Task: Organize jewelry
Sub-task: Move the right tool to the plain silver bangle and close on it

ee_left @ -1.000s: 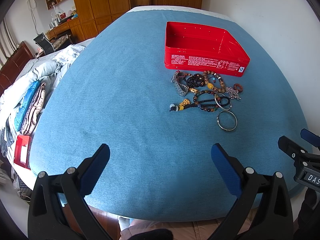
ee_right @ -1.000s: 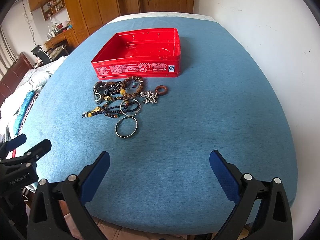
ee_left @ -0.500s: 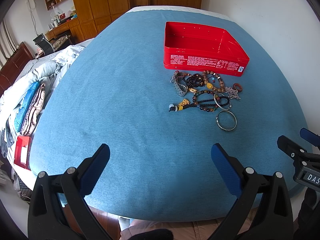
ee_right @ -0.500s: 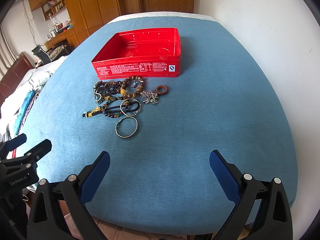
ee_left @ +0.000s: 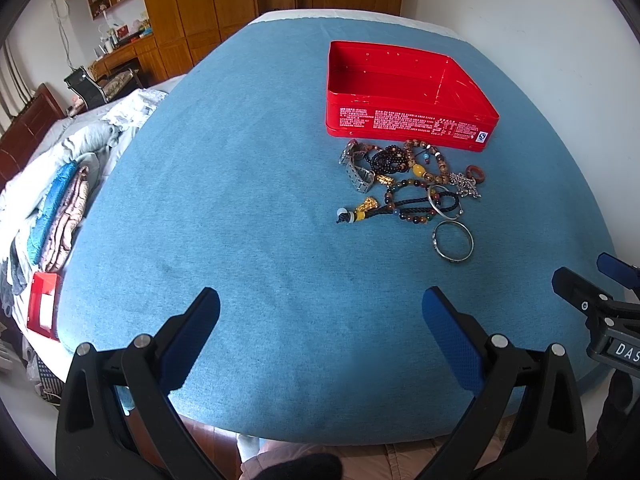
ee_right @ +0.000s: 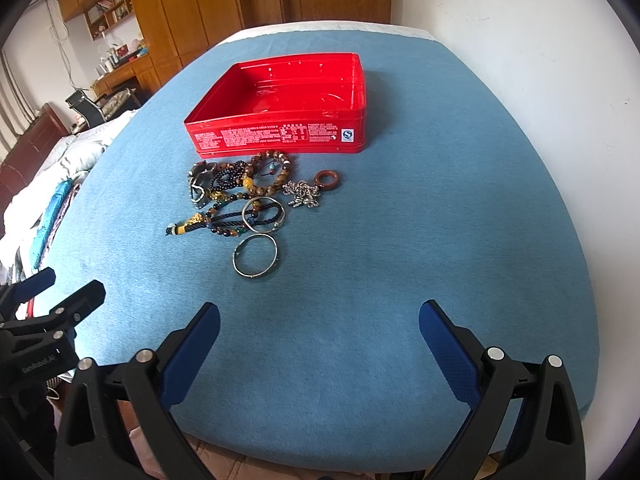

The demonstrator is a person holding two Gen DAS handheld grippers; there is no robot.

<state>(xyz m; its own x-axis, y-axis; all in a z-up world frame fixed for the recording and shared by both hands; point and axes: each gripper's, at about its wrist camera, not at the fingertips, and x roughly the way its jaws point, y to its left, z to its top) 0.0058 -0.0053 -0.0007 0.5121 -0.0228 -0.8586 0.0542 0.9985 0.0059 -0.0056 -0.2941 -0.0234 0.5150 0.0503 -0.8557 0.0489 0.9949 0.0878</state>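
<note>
From the left wrist camera, nothing has been sorted yet: the red tin sits bare inside, and the whole heap of jewelry lies on the blue cloth just in front of the tin's printed wall. The left gripper hangs with its blue pads spread wide, pinching nothing, well short of the heap, which lies ahead and to its right. A silver bangle is the piece farthest from the tin and so nearest the tongs.

From the right wrist camera, the right gripper is likewise spread and unladen. The bangle lies apart from the tangle, on the side away from the tin, ahead and a little left of the tongs. I'd judge this the opening step: reach forward, straddle the bangle's rim with one pad inside the loop, then carry it over the tin's near wall. A red ring and a silver chain lie toward the tin's right corner.
</note>
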